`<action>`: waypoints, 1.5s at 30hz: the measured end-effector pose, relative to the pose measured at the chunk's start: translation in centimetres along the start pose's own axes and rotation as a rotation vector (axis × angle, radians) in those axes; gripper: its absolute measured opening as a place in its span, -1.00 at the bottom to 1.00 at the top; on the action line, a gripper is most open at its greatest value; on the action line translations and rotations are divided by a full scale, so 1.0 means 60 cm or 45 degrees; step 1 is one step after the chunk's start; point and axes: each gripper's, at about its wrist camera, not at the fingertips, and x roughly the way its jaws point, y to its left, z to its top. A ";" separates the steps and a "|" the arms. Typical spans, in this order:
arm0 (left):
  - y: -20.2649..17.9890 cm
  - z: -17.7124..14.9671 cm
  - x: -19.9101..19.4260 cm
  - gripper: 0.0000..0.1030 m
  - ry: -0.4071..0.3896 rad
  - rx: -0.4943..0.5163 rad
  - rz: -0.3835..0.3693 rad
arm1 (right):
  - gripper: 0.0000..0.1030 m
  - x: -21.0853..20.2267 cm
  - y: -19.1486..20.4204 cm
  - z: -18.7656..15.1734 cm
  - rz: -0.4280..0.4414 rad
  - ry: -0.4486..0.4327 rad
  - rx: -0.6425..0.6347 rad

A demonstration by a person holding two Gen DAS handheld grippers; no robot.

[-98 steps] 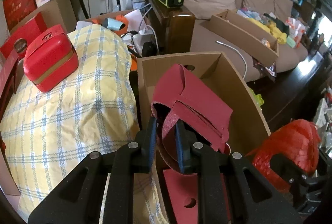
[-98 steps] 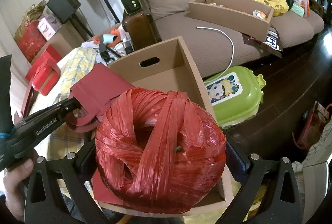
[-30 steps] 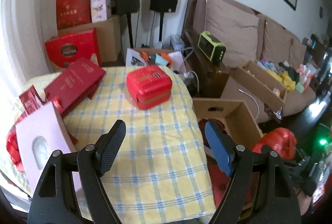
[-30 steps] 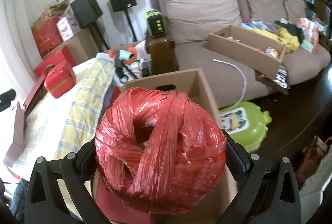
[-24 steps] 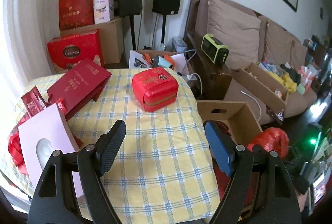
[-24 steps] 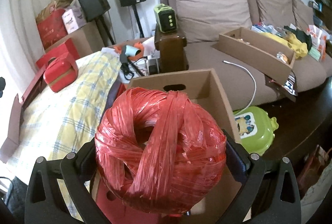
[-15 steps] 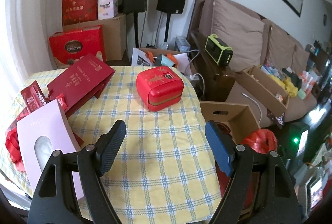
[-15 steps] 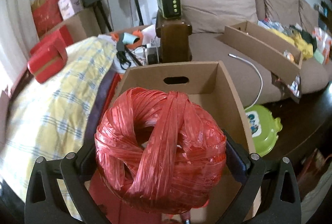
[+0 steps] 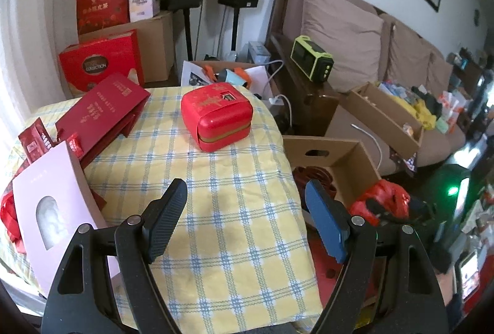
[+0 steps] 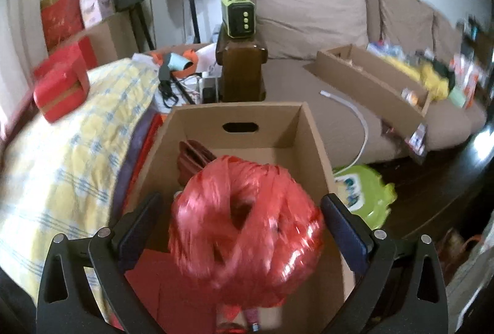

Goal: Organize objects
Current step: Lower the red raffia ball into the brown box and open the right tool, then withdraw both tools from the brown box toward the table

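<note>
Red raffia, wound into a fat ball (image 10: pixel 244 222), sits blurred between my right gripper (image 10: pixel 244 226)'s fingers (image 10: pixel 342 222), and I can see gaps on both sides of it now, where a half second ago the pads were pressed against it; the jaws look parted and the ball appears to be loose over the cardboard box (image 10: pixel 311 130). Red paper pieces (image 10: pixel 197 154) already lie inside that box. My left gripper (image 9: pixel 245 222) hangs over the yellow checked tablecloth (image 9: pixel 222 210) with its jaws spread wide and nothing between them, the same as a second ago. Three seconds back it was pinching a red paper bag over the box; that grip is gone. From the left wrist view the ball (image 9: pixel 383 198) shows at the box's near edge. Further along the table, a pink card (image 9: pixel 52 204) rests at the left, then a dark red bag (image 9: pixel 105 114), then the red tin (image 9: pixel 216 114). Beyond stands the sofa (image 9: pixel 345 34).
</note>
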 end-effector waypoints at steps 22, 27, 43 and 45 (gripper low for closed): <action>0.041 0.019 -0.025 0.49 -0.049 -0.079 0.051 | 0.99 -0.066 -0.109 -0.003 0.048 -0.073 0.347; 0.050 0.021 -0.025 0.49 -0.036 -0.094 0.055 | 0.99 -0.075 -0.105 -0.001 0.022 -0.088 0.324; 0.093 0.016 -0.003 0.49 0.040 -0.139 0.100 | 0.99 -0.094 -0.087 0.000 0.005 -0.195 0.250; 0.100 0.016 -0.005 0.49 0.032 -0.153 0.101 | 0.99 -0.086 -0.082 -0.002 0.003 -0.173 0.233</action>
